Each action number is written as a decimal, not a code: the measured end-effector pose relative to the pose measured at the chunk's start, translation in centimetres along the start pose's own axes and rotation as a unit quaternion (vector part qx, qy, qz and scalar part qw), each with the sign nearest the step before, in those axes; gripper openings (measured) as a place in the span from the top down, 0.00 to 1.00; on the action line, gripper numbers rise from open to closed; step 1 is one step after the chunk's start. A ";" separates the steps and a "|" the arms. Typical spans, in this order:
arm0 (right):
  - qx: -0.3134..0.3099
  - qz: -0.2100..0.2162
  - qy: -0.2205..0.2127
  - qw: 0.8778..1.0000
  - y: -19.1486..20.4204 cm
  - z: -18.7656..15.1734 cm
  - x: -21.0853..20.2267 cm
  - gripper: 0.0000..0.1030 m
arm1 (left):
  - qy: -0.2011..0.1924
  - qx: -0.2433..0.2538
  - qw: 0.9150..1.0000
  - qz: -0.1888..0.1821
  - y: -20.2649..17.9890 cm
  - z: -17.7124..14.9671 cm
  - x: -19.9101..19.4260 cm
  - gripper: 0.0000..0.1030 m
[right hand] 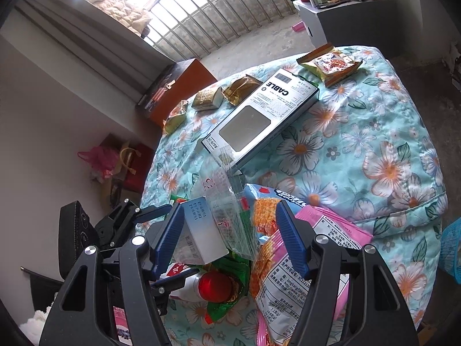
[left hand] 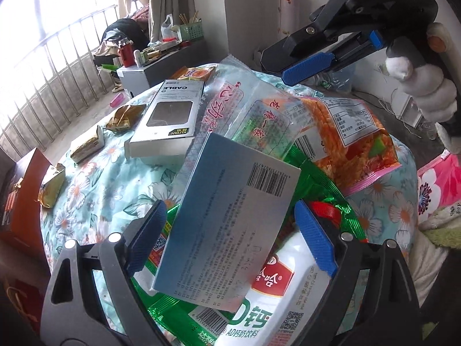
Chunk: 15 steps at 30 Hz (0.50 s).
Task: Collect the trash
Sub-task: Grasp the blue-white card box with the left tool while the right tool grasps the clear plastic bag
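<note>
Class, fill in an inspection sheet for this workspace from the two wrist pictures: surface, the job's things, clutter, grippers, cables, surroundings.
Surface: floral quilt, rumpled.
Job's things: pile of wrappers with a pale blue box, a milk drink bottle, a pink snack bag and a green wrapper; apart lie a cable box, gold wrappers and an orange snack packet.
Clutter: orange carton beside the quilt.
Grippers: left gripper open, astride the blue box; right gripper open above the pile.
Cables: nothing seen.
Surroundings: window bars, crowded side cabinet.
</note>
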State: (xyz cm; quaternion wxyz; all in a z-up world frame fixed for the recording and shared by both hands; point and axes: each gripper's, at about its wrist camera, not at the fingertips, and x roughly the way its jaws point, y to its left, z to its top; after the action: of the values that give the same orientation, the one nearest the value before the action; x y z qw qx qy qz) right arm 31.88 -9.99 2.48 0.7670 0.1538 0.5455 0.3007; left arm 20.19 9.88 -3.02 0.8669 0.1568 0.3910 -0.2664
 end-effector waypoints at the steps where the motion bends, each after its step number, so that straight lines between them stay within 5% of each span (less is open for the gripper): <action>1: -0.001 0.001 0.002 1.000 0.0 0.1 0.2 0.38 | 0.004 0.004 1.000 -0.001 0.0 0.0 0.1 0.17; 8: -0.004 0.005 0.021 1.000 -0.2 0.7 2.0 0.38 | 0.026 0.051 0.998 0.022 -1.1 0.3 0.9 0.17; 15: -0.009 0.009 0.023 1.000 -0.1 0.6 2.4 0.52 | 0.021 0.059 0.998 0.025 -1.6 0.3 0.8 0.27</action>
State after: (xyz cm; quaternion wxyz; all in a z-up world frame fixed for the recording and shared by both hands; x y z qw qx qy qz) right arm 32.99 -8.47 0.89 0.7529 0.1446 0.5587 0.3163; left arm 19.87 8.22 -3.54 0.8541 0.2232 0.3889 -0.2634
